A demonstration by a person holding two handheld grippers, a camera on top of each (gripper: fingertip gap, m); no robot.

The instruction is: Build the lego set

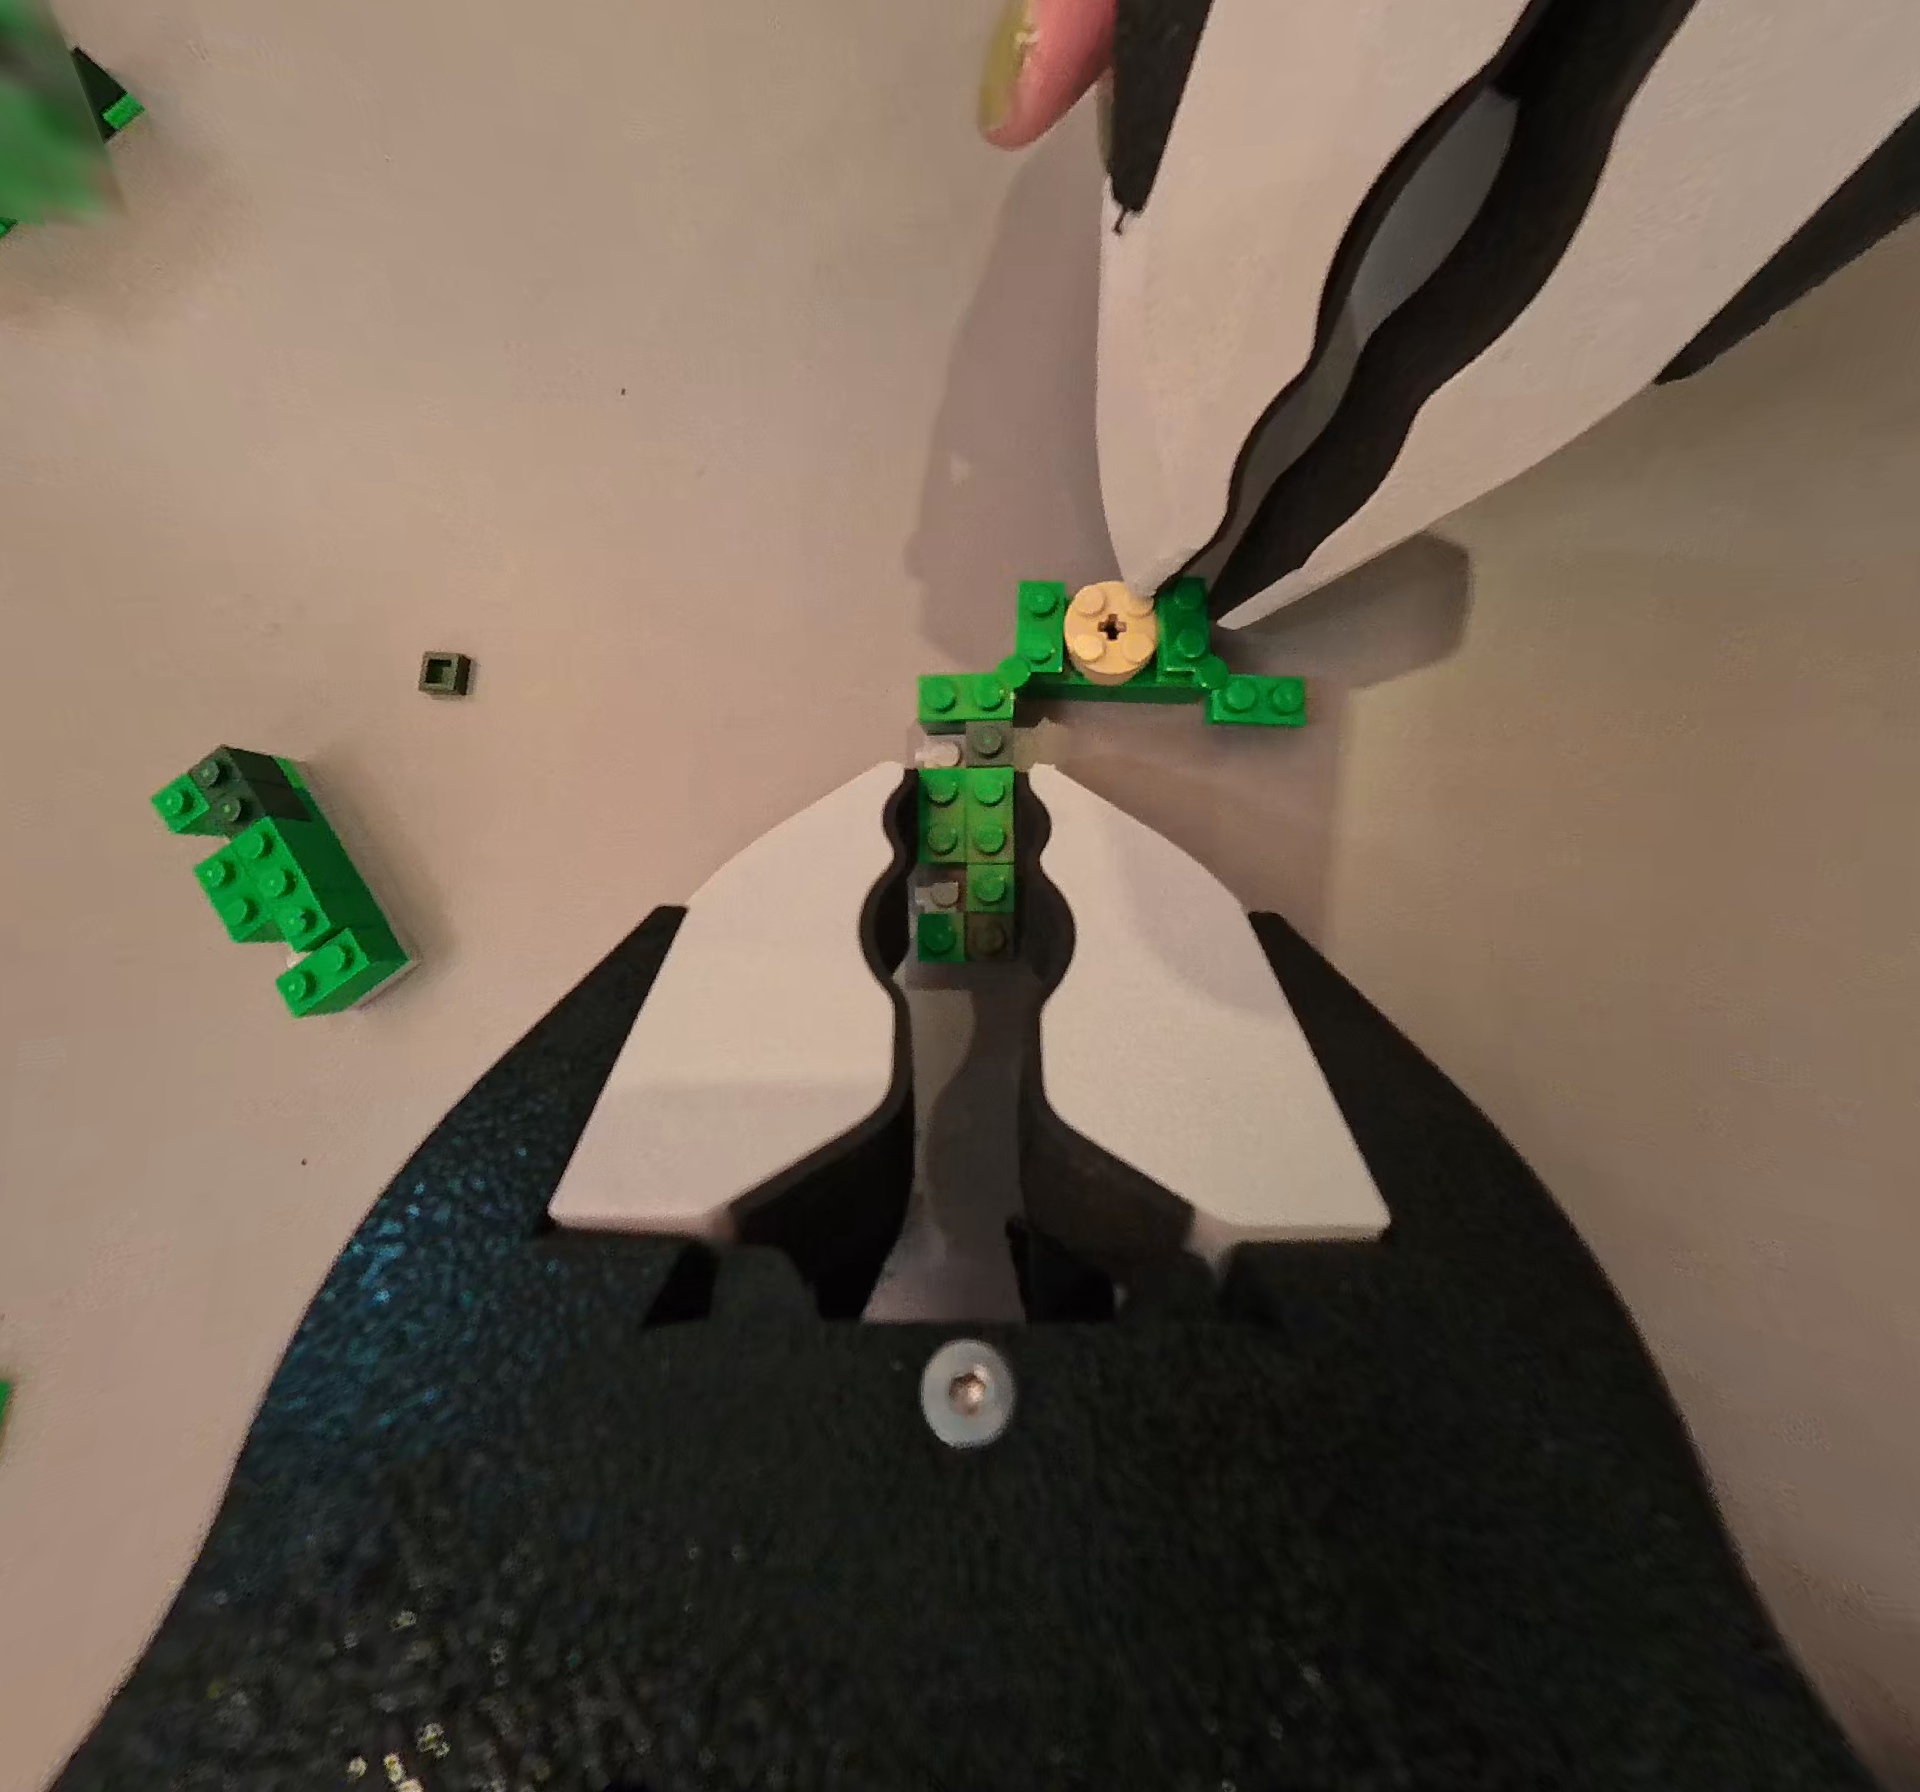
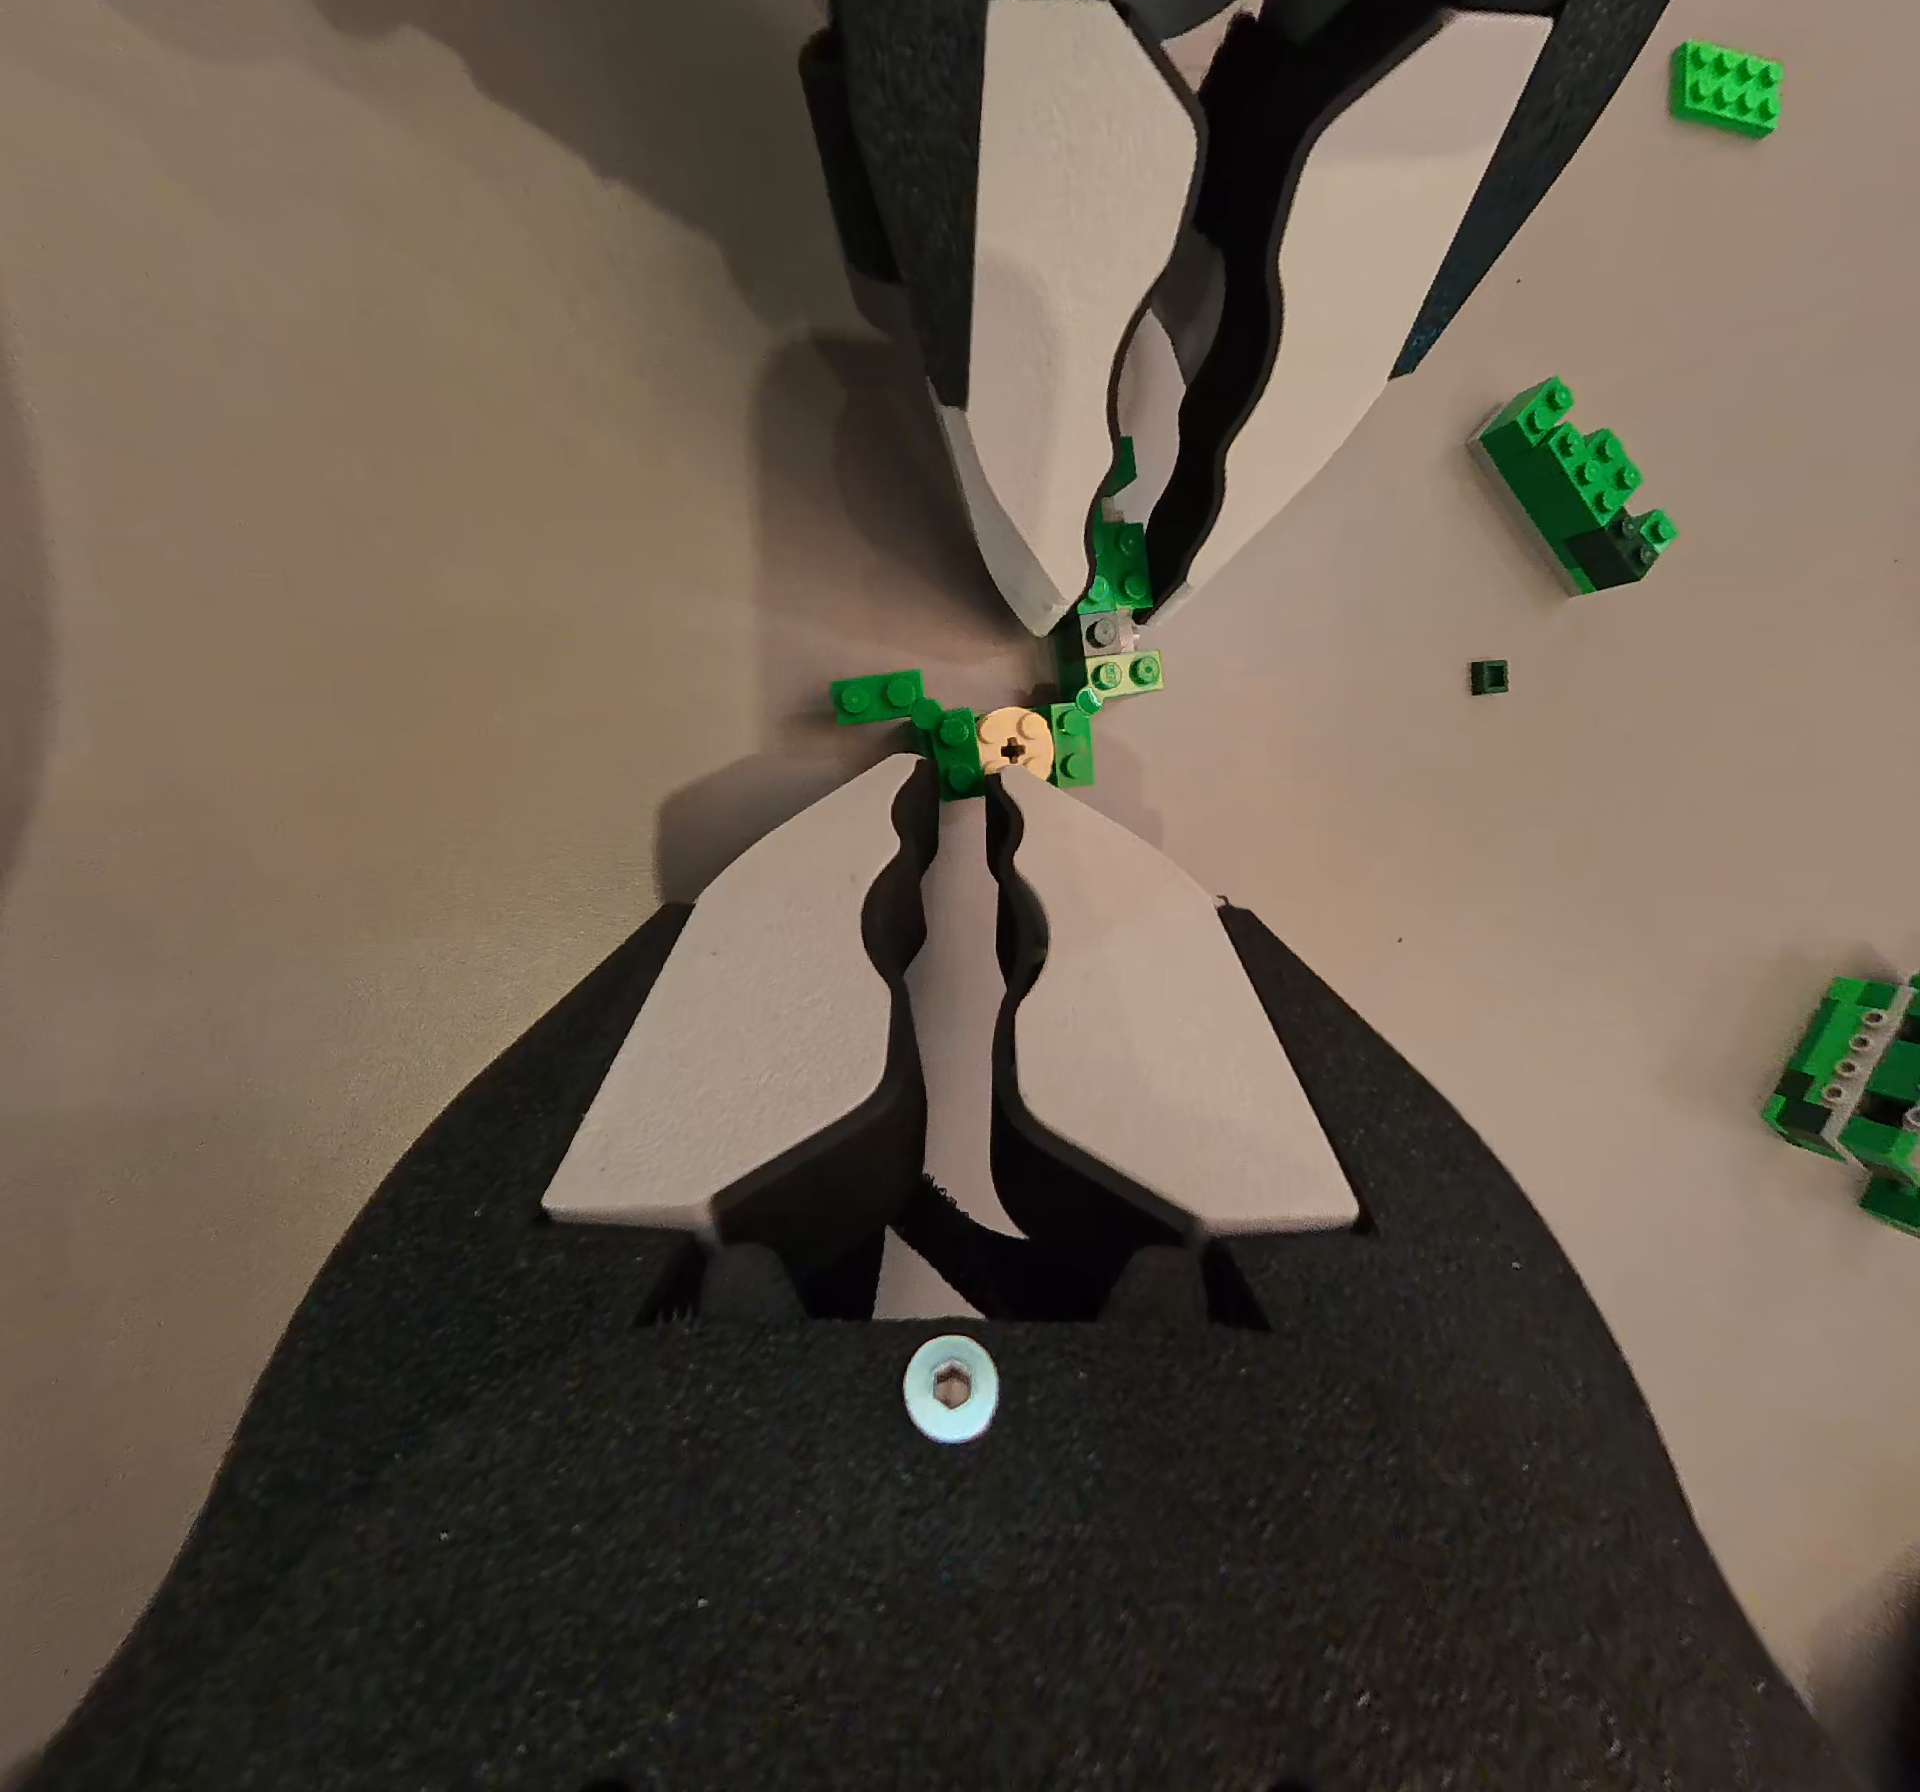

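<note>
A green Lego assembly lies on the beige table: a stem of green and grey pieces with a cross-shaped end bearing a tan round piece. My left gripper is shut on the stem. My right gripper comes in from the upper right, tips closed on a green brick beside the tan round piece. In the right wrist view the right gripper pinches that green brick next to the tan round piece. The left gripper holds the stem from the far side.
A green brick cluster and a small dark green piece lie to the left. A fingertip shows by the right gripper. The right wrist view shows a green plate, the cluster and a green-grey build.
</note>
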